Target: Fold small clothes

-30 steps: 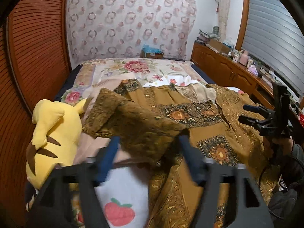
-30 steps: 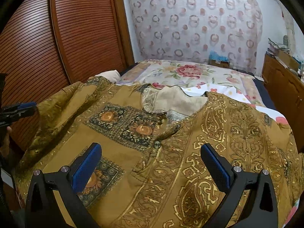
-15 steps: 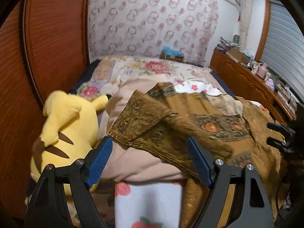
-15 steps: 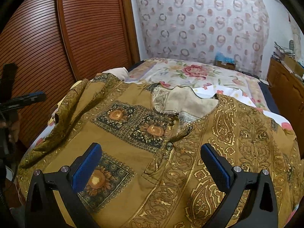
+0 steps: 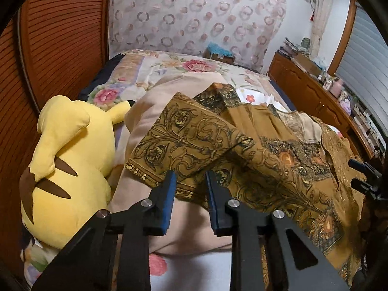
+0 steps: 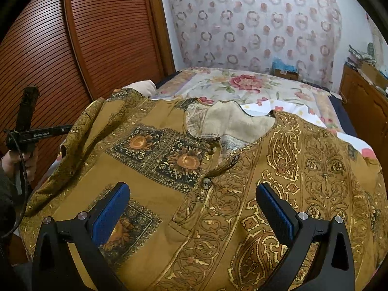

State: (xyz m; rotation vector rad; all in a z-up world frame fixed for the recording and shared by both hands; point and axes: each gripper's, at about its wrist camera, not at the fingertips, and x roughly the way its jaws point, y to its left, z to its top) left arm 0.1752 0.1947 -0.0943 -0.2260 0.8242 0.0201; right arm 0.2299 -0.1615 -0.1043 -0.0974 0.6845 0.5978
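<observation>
**A:** From the left camera, what have you got?

**B:** The left hand-held gripper (image 5: 190, 184) has just been closing its jaws, and the hem of the shirt's sleeve (image 5: 184, 140) sits between the blue pads (image 5: 169, 194). There's a gap between them yet, so I can't swear the cloth is pinched; it looks more like closing in than gripping. The sleeve lies over a beige pillow (image 5: 145, 121), with a yellow plush toy (image 5: 70, 160) just beside it on the bed (image 5: 169, 68).

**A:** And the shirt itself?

**B:** The brown patterned shirt (image 5: 291, 169) is spread out across the bed, running off to the right of that view.

**A:** Now the right camera.

**B:** The right hand-held gripper (image 6: 191, 208) hangs over the front of the shirt (image 6: 169, 169) with its jaws wide apart and nothing in them. The shirt lies face up, neck opening (image 6: 237, 121) away from us, a button (image 6: 206, 183) showing on the placket. At the far left you can see a hand (image 6: 24, 162) holding the other gripper by the sleeve (image 6: 80, 126).

**A:** So how far on is the folding?

**B:** Barely begun, I'd say. The body is flat and unfolded; the first sleeve is only being taken. Both sleeves, then the body folds, look still to do
</observation>
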